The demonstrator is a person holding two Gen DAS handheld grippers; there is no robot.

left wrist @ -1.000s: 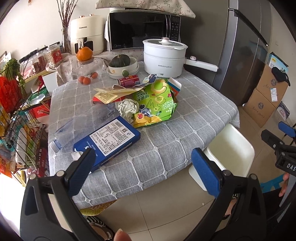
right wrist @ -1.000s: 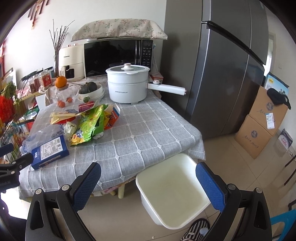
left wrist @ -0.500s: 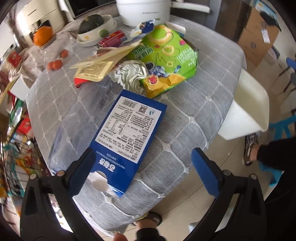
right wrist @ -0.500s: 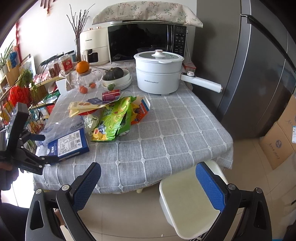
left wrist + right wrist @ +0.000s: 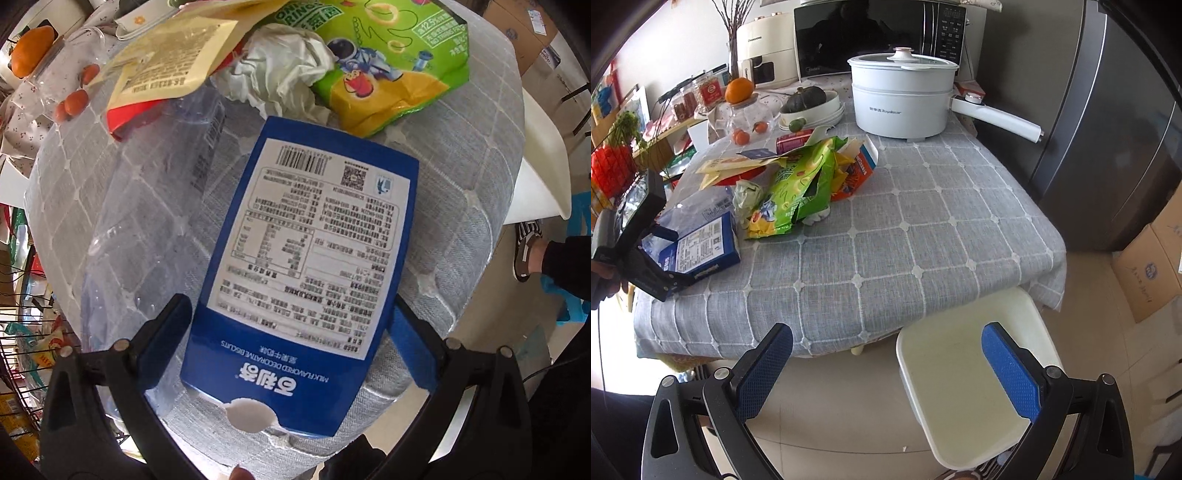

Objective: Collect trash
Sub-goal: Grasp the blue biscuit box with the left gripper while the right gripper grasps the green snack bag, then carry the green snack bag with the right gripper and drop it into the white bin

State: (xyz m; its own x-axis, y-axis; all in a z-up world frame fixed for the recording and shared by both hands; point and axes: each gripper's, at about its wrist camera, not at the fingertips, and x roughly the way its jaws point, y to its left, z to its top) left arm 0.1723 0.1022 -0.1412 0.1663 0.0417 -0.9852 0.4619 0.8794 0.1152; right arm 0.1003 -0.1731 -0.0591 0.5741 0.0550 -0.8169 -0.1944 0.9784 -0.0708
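Note:
A blue biscuit box (image 5: 303,258) lies flat on the grey tablecloth (image 5: 461,206), label up. My left gripper (image 5: 291,332) is open, its two blue fingers on either side of the box's near end; I cannot tell if they touch it. Beyond lie a clear plastic bottle (image 5: 147,221), crumpled white paper (image 5: 280,77), a green snack bag (image 5: 388,48) and a yellow wrapper (image 5: 170,62). In the right wrist view the box (image 5: 701,247) sits at the table's left edge, with the left gripper (image 5: 661,254) around it. My right gripper (image 5: 886,369) is open and empty, low over a white bin (image 5: 964,387).
A white pot (image 5: 901,99), microwave (image 5: 871,37), bowl with a squash (image 5: 809,103), red can (image 5: 794,142), orange carton (image 5: 857,173) and oranges (image 5: 738,90) stand further back. A fridge (image 5: 1108,129) and cardboard boxes (image 5: 1152,266) are at the right. A wire rack (image 5: 22,332) is left of the table.
My left gripper has dropped down and forward over the blue box, which now lies between its fingers. My right gripper has risen and shifted left, with the bin now under it.

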